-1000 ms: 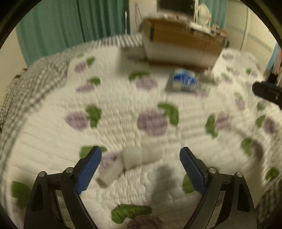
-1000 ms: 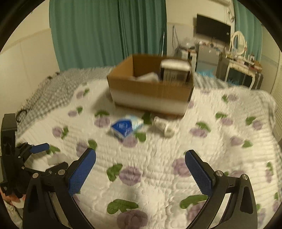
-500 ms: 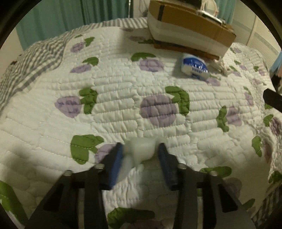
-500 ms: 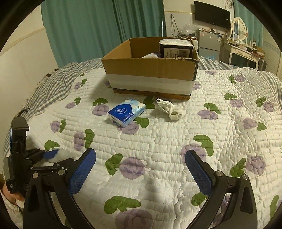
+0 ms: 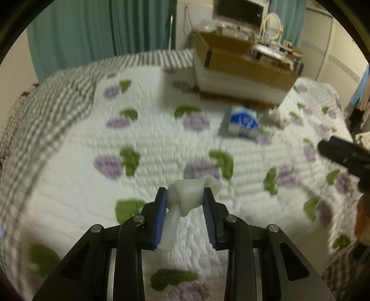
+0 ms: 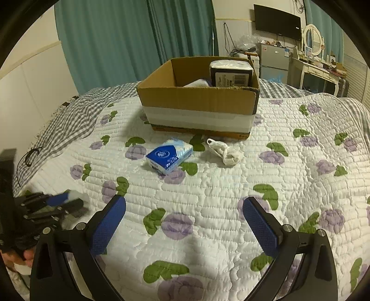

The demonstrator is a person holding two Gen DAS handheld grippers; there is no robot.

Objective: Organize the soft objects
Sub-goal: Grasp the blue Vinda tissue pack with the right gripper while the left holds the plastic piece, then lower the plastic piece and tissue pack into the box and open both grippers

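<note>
My left gripper (image 5: 185, 199) is shut on a white rolled sock (image 5: 188, 196) and holds it above the quilted bed; it also shows at the left of the right wrist view (image 6: 69, 200). My right gripper (image 6: 183, 215) is open and empty over the quilt. A blue tissue pack (image 6: 169, 156) and a white bundled sock (image 6: 223, 151) lie in front of the cardboard box (image 6: 198, 101). The box holds a dark packet (image 6: 230, 73) and a white item. In the left wrist view the tissue pack (image 5: 242, 122) and box (image 5: 242, 69) are blurred.
The bed carries a white quilt with purple flowers (image 6: 208, 196) and a grey checked blanket (image 6: 69, 120) at the left. Teal curtains (image 6: 115, 41) hang behind. A dressing table, a fridge and a wall TV (image 6: 277, 20) stand at the back right.
My left gripper closed on the white rolled sock and lifted it off the quilt. The right gripper stayed open and hardly moved.
</note>
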